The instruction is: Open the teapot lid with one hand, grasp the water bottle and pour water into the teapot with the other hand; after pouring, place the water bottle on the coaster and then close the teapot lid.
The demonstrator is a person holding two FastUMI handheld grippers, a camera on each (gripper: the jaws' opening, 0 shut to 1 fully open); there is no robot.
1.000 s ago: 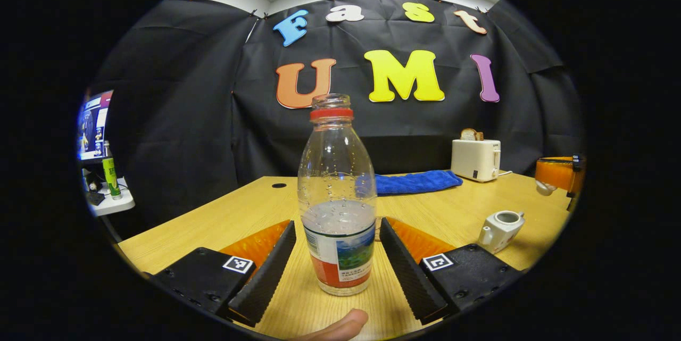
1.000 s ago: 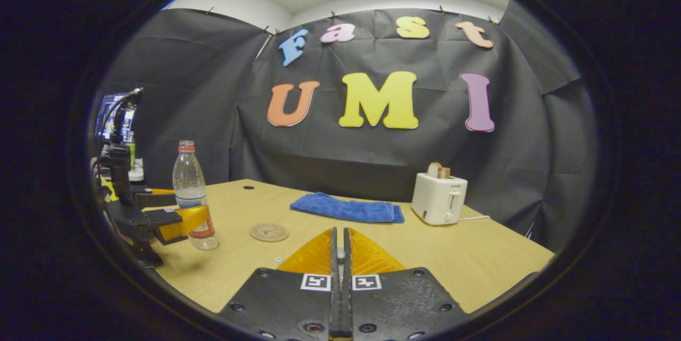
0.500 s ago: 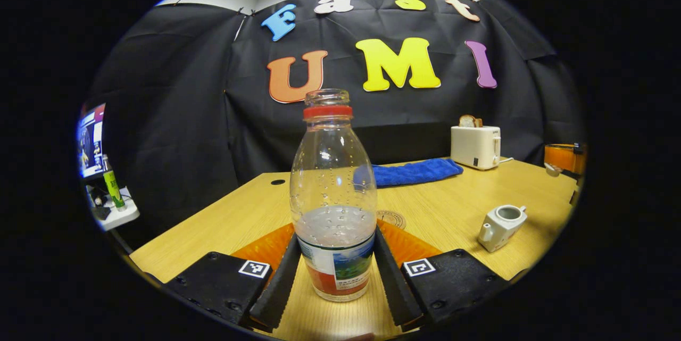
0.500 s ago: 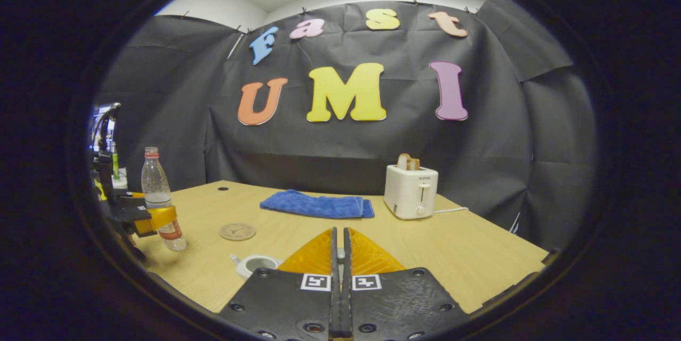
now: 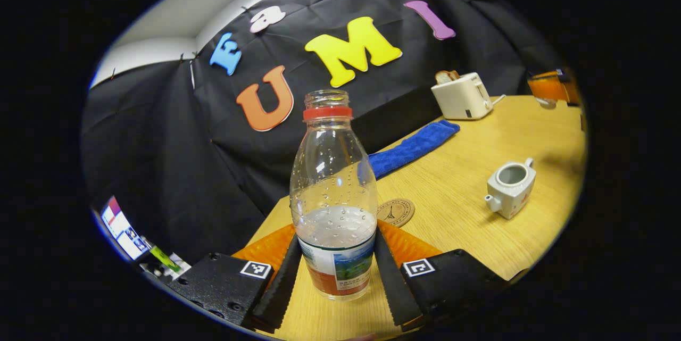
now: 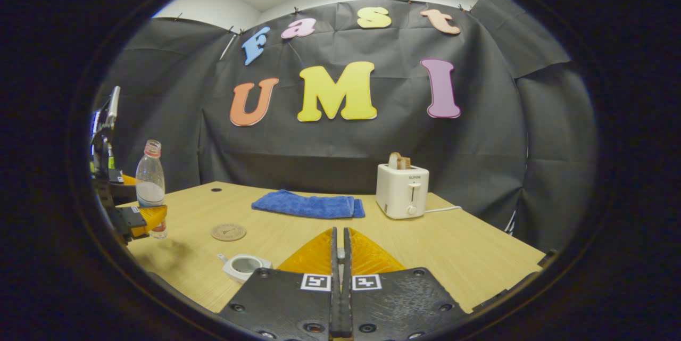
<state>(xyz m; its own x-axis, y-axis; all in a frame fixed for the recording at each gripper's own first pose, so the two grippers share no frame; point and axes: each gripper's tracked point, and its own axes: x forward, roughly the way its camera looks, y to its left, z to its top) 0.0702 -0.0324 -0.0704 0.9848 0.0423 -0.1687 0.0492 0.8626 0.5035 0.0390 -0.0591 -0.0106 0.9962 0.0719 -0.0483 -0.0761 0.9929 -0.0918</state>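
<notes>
Left gripper view gives you the whole table (image 5: pixel 468 234) tilted, because you have the bottle raised and the hand rolling toward the pot. Biggest thing in front of you is the water bottle (image 5: pixel 333 192), uncapped, roughly a third full, clamped low on its label by the left gripper (image 5: pixel 334 277), both fingers pressed against its sides. That low hold leaves the neck free to swing over for the pour. In the right gripper view the bottle's base hangs clear of the wood, with its shadow on the table below it.

Further back sit the toaster (image 5: pixel 462 95) and the blue towel (image 5: pixel 412 148), both well apart from your work. Nearer, the teapot (image 5: pixel 509 182) stands upright with its mouth open and no lid on it, ready to take water. The right gripper (image 6: pixel 338 282) has its fingers together; it probably carries the lid, though I cannot tell from here.

Smallest of all, the coaster (image 5: pixel 396 211) lies flat just behind the bottle, between it and the towel, bare and waiting for the bottle afterward.
</notes>
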